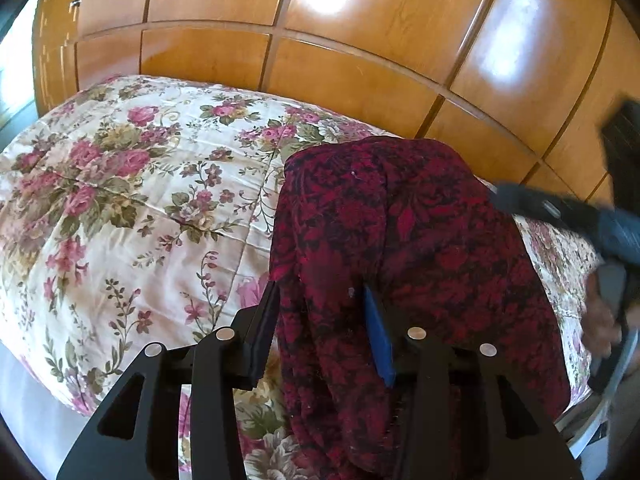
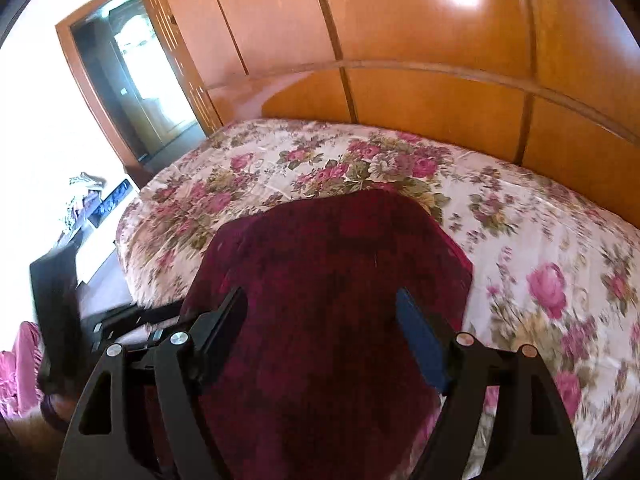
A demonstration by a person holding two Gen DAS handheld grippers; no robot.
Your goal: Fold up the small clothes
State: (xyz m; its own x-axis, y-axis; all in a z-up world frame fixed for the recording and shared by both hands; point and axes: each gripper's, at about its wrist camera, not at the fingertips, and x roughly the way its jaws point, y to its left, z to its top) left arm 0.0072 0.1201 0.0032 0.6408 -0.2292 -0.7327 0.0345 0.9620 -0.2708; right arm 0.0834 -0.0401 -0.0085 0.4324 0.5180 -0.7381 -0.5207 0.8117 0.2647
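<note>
My left gripper (image 1: 320, 320) stands partly spread, its black and blue pads astride a fold of the garment (image 1: 400, 232), not pressing it. My right gripper (image 2: 320, 336) is spread wide above the same soft, dark-red patterned cloth, which lies on the quilted floral bedspread (image 2: 540, 248).

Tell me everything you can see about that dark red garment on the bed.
The dark red garment is soft, thin-looking fabric with a black and crimson floral pattern. It lies in a partly folded, rumpled heap on the floral bedspread, near the bed's front edge, with creases running along it. The left gripper has open jaws straddling one fold, the cloth lying loosely between them. In the right wrist view the garment sits under the right gripper, whose jaws are wide open.
</note>
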